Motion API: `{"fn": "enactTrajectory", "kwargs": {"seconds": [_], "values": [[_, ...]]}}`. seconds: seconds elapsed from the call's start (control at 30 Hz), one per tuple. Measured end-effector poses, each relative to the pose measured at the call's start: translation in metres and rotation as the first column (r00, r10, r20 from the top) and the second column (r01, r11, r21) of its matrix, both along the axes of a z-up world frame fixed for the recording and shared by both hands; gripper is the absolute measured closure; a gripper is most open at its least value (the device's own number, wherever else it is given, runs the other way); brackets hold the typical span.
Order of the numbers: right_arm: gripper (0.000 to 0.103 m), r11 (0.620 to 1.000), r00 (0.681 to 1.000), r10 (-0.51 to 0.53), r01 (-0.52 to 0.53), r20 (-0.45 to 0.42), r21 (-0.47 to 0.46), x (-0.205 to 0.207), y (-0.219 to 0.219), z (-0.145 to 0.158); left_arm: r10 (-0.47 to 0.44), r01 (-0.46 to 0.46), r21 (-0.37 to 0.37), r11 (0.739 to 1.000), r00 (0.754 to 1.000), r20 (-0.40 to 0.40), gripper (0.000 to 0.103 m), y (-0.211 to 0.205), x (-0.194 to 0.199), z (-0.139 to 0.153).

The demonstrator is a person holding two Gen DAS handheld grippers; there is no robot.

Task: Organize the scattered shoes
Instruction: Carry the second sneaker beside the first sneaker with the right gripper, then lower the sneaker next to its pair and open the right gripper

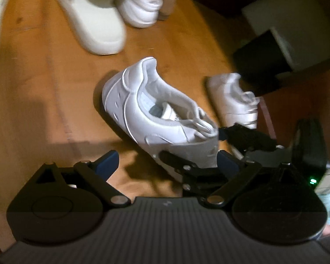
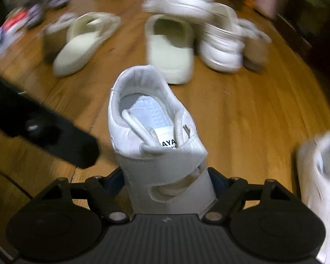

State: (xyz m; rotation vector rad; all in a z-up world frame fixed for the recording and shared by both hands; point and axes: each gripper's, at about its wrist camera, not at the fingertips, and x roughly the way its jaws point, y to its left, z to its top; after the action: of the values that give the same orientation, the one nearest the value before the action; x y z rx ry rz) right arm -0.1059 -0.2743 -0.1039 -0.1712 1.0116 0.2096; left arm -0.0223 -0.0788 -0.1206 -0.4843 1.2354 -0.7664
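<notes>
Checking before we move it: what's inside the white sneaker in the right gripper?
Inside the white sneaker I see a pale insole, loose lace ends tucked in, and the tongue's printed label. The toe end is hidden under the straps, between the right gripper's fingers.

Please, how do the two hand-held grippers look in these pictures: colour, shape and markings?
Both match. The left gripper and right gripper have a black ribbed body with a small pale logo, two round black discs at the sides, black link arms with silver rivets, and blue fingers. A green light glows on the other unit in the left view.
</notes>
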Motion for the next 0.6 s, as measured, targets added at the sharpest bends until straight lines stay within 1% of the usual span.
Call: {"fn": "enactTrajectory", "kwargs": {"seconds": [0.07,0.13,0.17,0.3,0.4,0.47,0.5,0.6], "values": [[0.024,0.998,0.998,-0.062,0.062,0.013,-0.003,-0.003,-0.014,0.009,-0.017,0.018,-0.017,1.0,1.0,0.019,0.006,-0.011,0.003,0.005],[0.024,0.991,0.991,-0.133,0.133,0.015,-0.005,-0.004,-0.031,0.018,-0.025,0.026,-0.013,1.0,0.999,0.029,0.006,-0.017,0.004,0.007],[0.024,0.99,0.99,-0.143,0.143,0.013,-0.005,-0.003,-0.034,0.019,-0.03,0.03,-0.012,0.999,0.999,0.031,0.006,-0.022,0.004,0.008],[0.024,0.962,0.962,-0.271,0.271,-0.006,0.003,-0.002,-0.065,0.022,-0.046,0.046,-0.011,0.999,0.999,0.018,0.006,-0.03,0.002,0.004],[0.024,0.944,0.945,-0.328,0.328,0.0,0.009,-0.001,-0.082,0.018,-0.058,0.058,-0.003,0.998,0.998,0.01,0.006,-0.036,0.001,0.001],[0.02,0.934,0.934,-0.357,0.357,0.02,0.01,-0.002,-0.093,0.014,-0.063,0.063,-0.002,0.998,0.998,0.003,0.006,-0.039,-0.001,0.0],[0.02,0.934,0.934,-0.357,0.357,0.031,-0.001,-0.001,-0.101,0.007,-0.065,0.065,-0.001,0.998,0.998,0.0,0.006,-0.04,-0.002,-0.001],[0.017,0.912,0.912,-0.409,0.409,0.012,-0.016,0.0,-0.122,-0.009,-0.067,0.067,0.008,0.998,0.998,-0.008,0.006,-0.04,-0.005,-0.004]]}}
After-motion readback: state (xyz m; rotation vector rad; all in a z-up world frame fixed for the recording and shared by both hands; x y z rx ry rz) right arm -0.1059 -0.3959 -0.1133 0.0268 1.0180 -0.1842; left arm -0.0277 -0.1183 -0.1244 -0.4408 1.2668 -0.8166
